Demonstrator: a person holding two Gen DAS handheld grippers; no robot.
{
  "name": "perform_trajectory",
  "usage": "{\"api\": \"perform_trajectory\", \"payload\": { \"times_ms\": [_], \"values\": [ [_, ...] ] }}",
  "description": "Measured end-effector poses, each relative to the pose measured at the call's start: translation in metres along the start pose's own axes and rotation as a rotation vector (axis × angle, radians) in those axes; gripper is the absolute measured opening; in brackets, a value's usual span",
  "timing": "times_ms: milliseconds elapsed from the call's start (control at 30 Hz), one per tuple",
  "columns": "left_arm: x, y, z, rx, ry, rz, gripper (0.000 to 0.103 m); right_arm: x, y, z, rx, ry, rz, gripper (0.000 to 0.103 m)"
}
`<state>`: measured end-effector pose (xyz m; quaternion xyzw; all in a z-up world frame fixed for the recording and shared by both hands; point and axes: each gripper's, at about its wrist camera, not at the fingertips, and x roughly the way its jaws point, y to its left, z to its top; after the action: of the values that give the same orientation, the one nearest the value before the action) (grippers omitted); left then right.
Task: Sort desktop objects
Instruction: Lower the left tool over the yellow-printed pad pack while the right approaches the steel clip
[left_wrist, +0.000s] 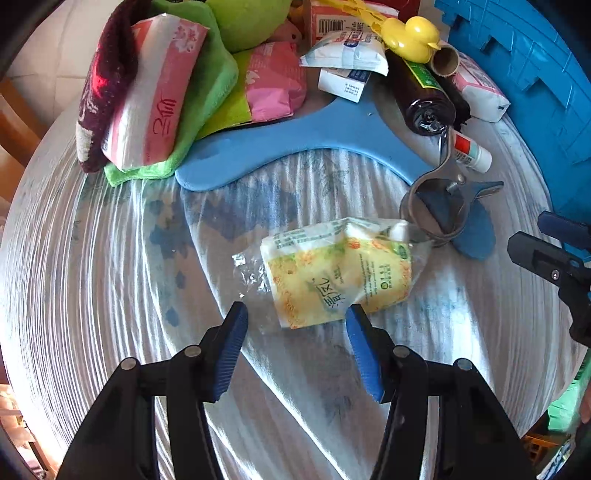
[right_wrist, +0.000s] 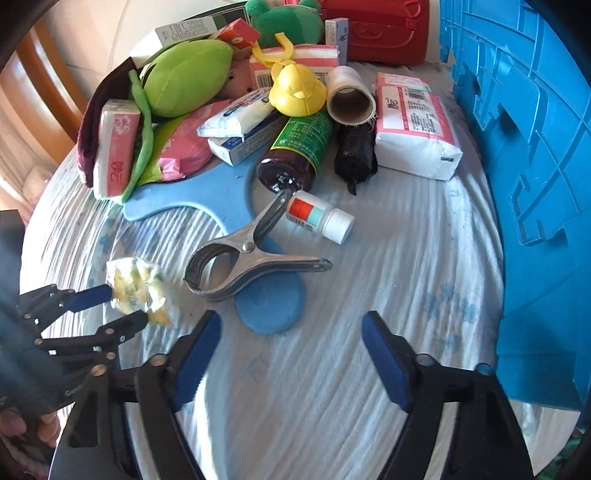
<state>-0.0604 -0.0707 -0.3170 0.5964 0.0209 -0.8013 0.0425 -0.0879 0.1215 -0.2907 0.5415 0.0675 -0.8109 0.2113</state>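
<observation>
The right wrist view alone shows the blue crate's (right_wrist: 535, 155) full wall at the right, a red box (right_wrist: 384, 33) far back and the whole metal clamp (right_wrist: 240, 264). The left wrist view shows the yellow tissue pack (left_wrist: 332, 273) lying loose on the striped tablecloth (left_wrist: 110, 295), the left gripper (left_wrist: 295, 314) half open around its near end, pads apart from it. The right gripper (right_wrist: 291, 325) stands wide and empty. A wooden chair (right_wrist: 40, 70) is cut off at far left.
</observation>
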Motion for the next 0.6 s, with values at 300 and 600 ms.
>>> {"api": "perform_trajectory", "payload": {
  "times_ms": [300, 600],
  "values": [
    [0.005, 0.003, 0.009, -0.024, -0.02, -0.033, 0.055, 0.006, 0.012, 0.006, -0.03, 0.001, 0.012, 0.075],
    [0.005, 0.002, 0.021, -0.019, -0.066, -0.038, 0.011, 0.013, 0.034, 0.028, -0.136, -0.024, -0.034, 0.075]
  ]
}}
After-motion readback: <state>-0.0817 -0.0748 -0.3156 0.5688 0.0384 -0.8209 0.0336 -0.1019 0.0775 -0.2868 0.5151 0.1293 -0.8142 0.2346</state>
